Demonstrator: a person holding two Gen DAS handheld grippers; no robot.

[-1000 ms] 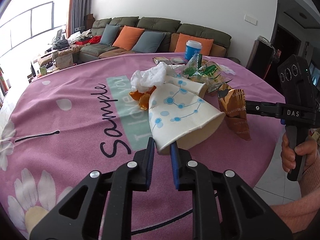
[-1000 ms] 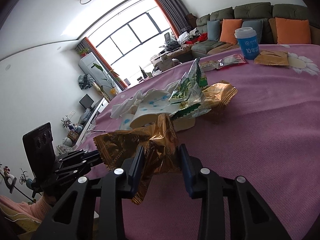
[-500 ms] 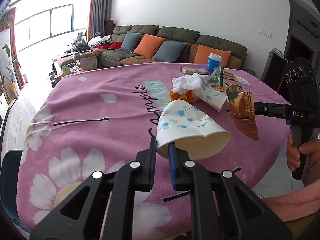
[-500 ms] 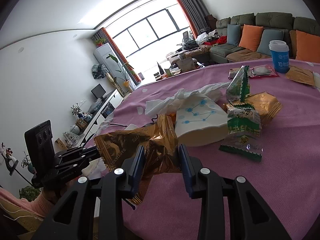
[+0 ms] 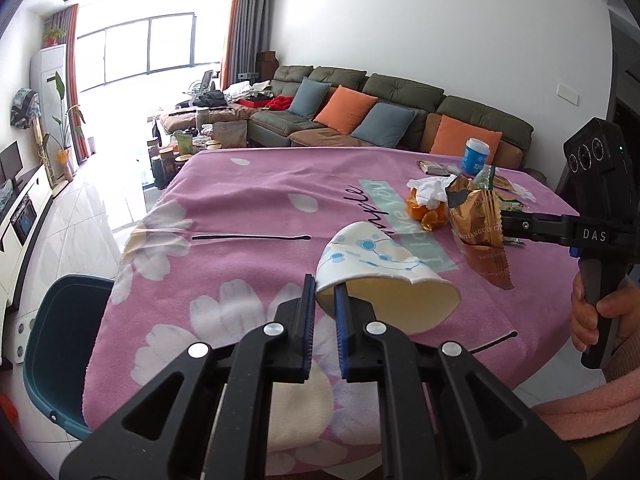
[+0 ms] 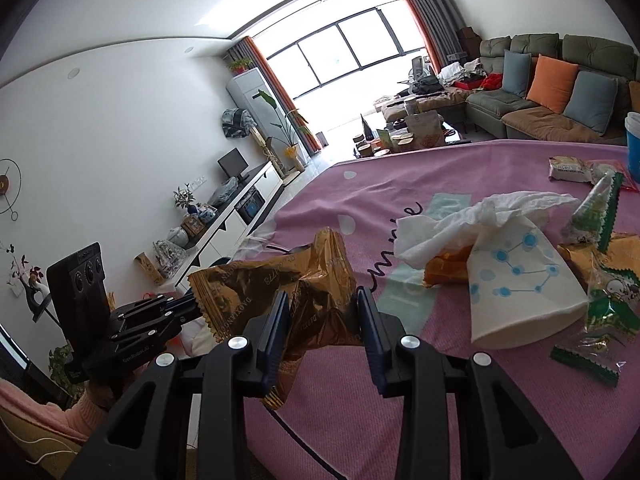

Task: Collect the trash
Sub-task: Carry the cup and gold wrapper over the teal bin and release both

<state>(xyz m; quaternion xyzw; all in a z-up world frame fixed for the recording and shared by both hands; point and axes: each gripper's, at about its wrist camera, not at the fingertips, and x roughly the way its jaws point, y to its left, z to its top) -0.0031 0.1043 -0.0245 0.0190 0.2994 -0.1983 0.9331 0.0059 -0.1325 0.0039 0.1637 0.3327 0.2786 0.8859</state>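
My left gripper [image 5: 322, 300] is shut on the rim of a crushed white paper cup with blue dots [image 5: 376, 268], held above the near edge of the pink table [image 5: 248, 216]. My right gripper [image 6: 322, 316] is shut on a crumpled gold snack wrapper [image 6: 280, 284], which also shows in the left wrist view [image 5: 478, 220]. On the table lie a second dotted paper cup [image 6: 520, 284], a white tissue [image 6: 472, 220], orange peel [image 5: 430, 210] and green candy wrappers [image 6: 604, 304]. A teal bin [image 5: 60, 344] stands on the floor left of the table.
A blue cup [image 5: 476, 156] and flat snack packets [image 6: 572, 168] sit at the table's far side. A sofa with cushions [image 5: 360, 112] stands behind. A TV cabinet [image 6: 236, 216] runs along the left wall.
My left gripper has lifted the cup off the pile and swung left and back toward the table's near edge; the teal bin has come into view. My right gripper has drawn back with the gold wrapper.
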